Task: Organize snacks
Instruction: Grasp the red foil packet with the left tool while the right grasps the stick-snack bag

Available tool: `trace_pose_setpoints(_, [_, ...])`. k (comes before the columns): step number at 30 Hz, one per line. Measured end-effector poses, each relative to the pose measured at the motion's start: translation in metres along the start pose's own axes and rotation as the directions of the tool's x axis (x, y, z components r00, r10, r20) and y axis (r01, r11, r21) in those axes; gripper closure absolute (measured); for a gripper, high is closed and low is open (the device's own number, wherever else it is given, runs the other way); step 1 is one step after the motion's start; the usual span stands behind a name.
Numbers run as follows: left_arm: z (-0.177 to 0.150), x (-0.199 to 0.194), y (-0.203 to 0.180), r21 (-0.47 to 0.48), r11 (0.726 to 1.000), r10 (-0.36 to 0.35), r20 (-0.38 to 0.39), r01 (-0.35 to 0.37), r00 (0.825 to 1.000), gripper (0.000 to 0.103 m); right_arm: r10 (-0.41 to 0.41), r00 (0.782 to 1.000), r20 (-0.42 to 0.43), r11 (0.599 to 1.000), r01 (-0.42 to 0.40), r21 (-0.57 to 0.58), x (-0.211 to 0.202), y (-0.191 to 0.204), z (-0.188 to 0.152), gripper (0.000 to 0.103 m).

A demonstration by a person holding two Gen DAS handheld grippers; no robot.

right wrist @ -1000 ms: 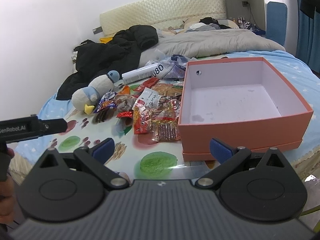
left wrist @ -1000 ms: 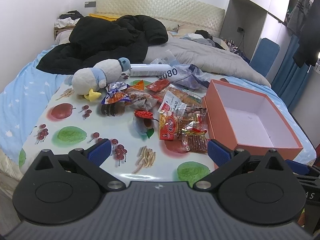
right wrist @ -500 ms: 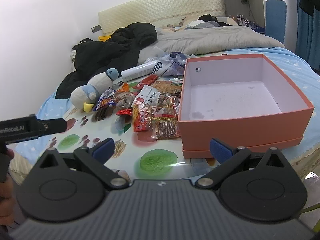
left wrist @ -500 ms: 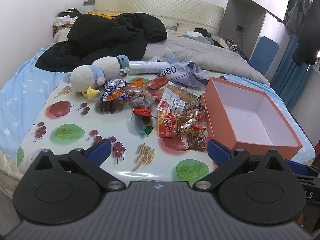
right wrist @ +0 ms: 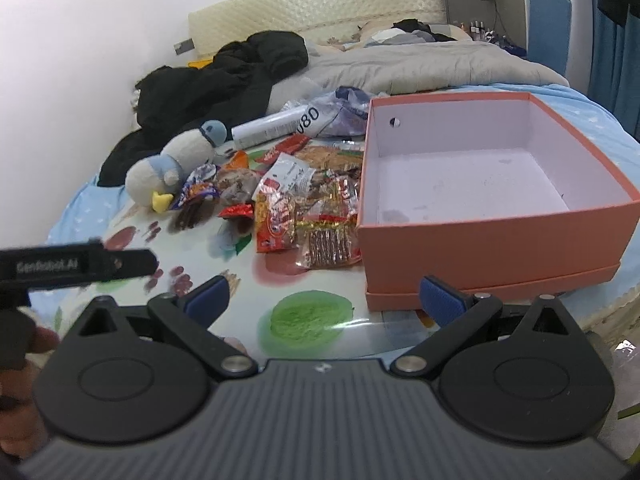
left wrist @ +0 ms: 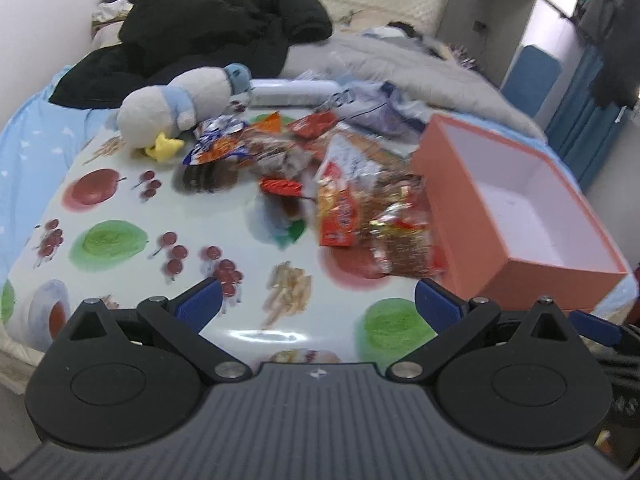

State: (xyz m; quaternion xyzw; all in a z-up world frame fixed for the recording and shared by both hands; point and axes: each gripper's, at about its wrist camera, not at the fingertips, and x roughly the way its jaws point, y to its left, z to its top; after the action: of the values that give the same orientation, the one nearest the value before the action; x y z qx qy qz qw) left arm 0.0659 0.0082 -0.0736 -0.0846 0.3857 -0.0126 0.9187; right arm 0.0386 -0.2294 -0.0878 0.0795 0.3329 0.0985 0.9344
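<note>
Both jaws wide apart, snack pile (left wrist: 344, 184) well ahead, beside box (right wrist: 492, 196).

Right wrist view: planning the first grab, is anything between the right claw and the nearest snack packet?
Nothing visible: bare tablecloth lies between the open right claw and the brown snack packet beside the box.

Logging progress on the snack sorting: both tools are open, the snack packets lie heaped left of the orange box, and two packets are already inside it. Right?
Not quite: the orange box holds nothing yet; the right wrist view shows its bare white floor. The rest stands: left tool and right tool are open, and the snack packets lie heaped left of the box.
</note>
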Motion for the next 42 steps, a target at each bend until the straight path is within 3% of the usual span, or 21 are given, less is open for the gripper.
trace_pose_setpoints(5, [0.006, 0.026, 0.013, -0.021, 0.999, -0.030, -0.002, 0.030, 1.000, 0.001, 0.064, 0.998, -0.003, 0.998, -0.064, -0.013, 0.014, 0.009, -0.009, 0.006])
trace_pose_setpoints(6, [0.007, 0.030, 0.016, -0.031, 0.999, -0.033, -0.006, 0.033, 0.999, 0.001, 0.061, 0.998, 0.004, 0.998, -0.061, -0.026, 0.015, 0.012, -0.010, 0.010])
trace_pose_setpoints(7, [0.009, 0.035, 0.018, -0.041, 0.998, -0.041, -0.007, 0.040, 0.999, 0.001, 0.057, 0.998, 0.008, 0.997, -0.056, -0.044, 0.017, 0.015, -0.012, 0.025])
trace_pose_setpoints(8, [0.010, 0.041, 0.022, -0.053, 0.998, -0.046, -0.016, 0.045, 0.999, 0.001, 0.050, 0.999, 0.005, 0.997, -0.050, -0.054, 0.020, 0.018, -0.013, 0.032])
trace_pose_setpoints(14, [0.015, 0.064, 0.039, -0.104, 0.992, -0.070, -0.022, 0.067, 0.997, 0.004, 0.029, 0.999, 0.029, 0.997, -0.027, -0.077, 0.036, 0.033, -0.024, 0.032])
trace_pose_setpoints(18, [0.017, 0.081, 0.056, -0.175, 0.979, -0.106, -0.016, 0.102, 0.994, 0.006, 0.034, 0.998, 0.043, 0.985, -0.026, -0.170, 0.053, 0.051, -0.031, 0.032])
trace_pose_setpoints(24, [0.027, 0.114, 0.083, -0.305, 0.940, -0.162, 0.005, 0.155, 0.987, 0.014, -0.069, 0.995, 0.077, 0.975, 0.084, -0.207, 0.089, 0.063, -0.025, 0.032])
trace_pose_setpoints(25, [0.031, 0.121, 0.087, -0.326, 0.931, -0.168, 0.012, 0.163, 0.986, 0.015, -0.087, 0.992, 0.089, 0.969, 0.105, -0.222, 0.096, 0.067, -0.024, 0.036])
trace_pose_setpoints(28, [0.041, 0.137, 0.094, -0.353, 0.913, -0.204, 0.036, 0.203, 0.978, 0.019, -0.165, 0.978, 0.124, 0.945, 0.193, -0.264, 0.120, 0.078, -0.019, 0.040])
trace_pose_setpoints(36, [0.063, 0.184, 0.109, -0.436, 0.871, -0.240, 0.019, 0.224, 0.971, 0.026, -0.293, 0.948, 0.126, 0.897, 0.319, -0.307, 0.173, 0.083, -0.011, 0.040])
trace_pose_setpoints(42, [0.064, 0.221, 0.109, -0.479, 0.847, -0.279, -0.033, 0.230, 0.960, 0.044, -0.378, 0.920, 0.104, 0.871, 0.392, -0.296, 0.199, 0.081, -0.001, 0.040])
